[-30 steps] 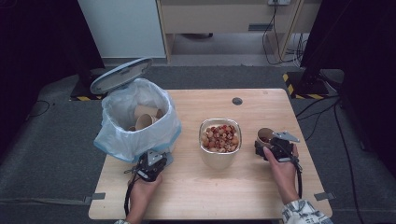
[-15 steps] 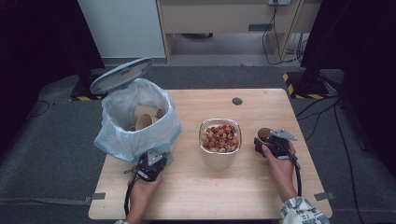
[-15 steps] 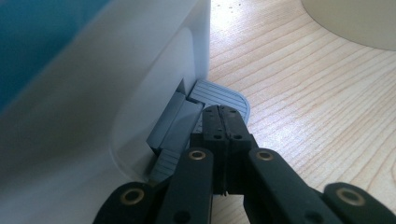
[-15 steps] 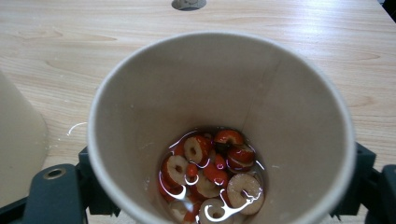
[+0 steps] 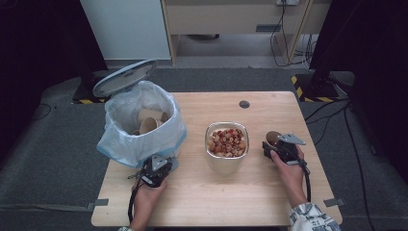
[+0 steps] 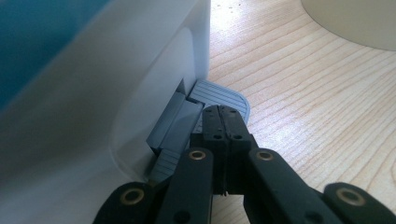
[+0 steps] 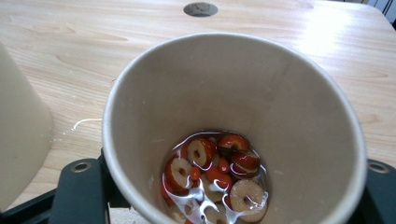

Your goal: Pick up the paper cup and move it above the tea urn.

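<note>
A brown paper cup point(image 7: 233, 93) holding red date slices and liquid stands at the table's right point(image 5: 272, 138). My right gripper point(image 5: 275, 146) has just been closing around it, and its black fingers point(image 7: 79, 186) now press the cup's sides. At the left stands a white pedal bin point(image 5: 144, 130) lined with a clear bag, its lid point(image 5: 124, 77) raised. My left gripper point(image 5: 155, 171) is shut, and its joined tips point(image 6: 223, 116) rest on the bin's grey pedal point(image 6: 219, 95).
A cream bowl point(image 5: 226, 140) full of red and tan dried fruit sits mid-table between the hands. Used paper cups point(image 5: 149, 122) lie inside the bin. A round cable hole point(image 5: 244, 104) marks the table's far side. Bare wood point(image 5: 216, 192) lies in front.
My right gripper has edged slightly left toward the cup and drawn its jaws in around it. The left hand, bin and bowl have stayed put.
</note>
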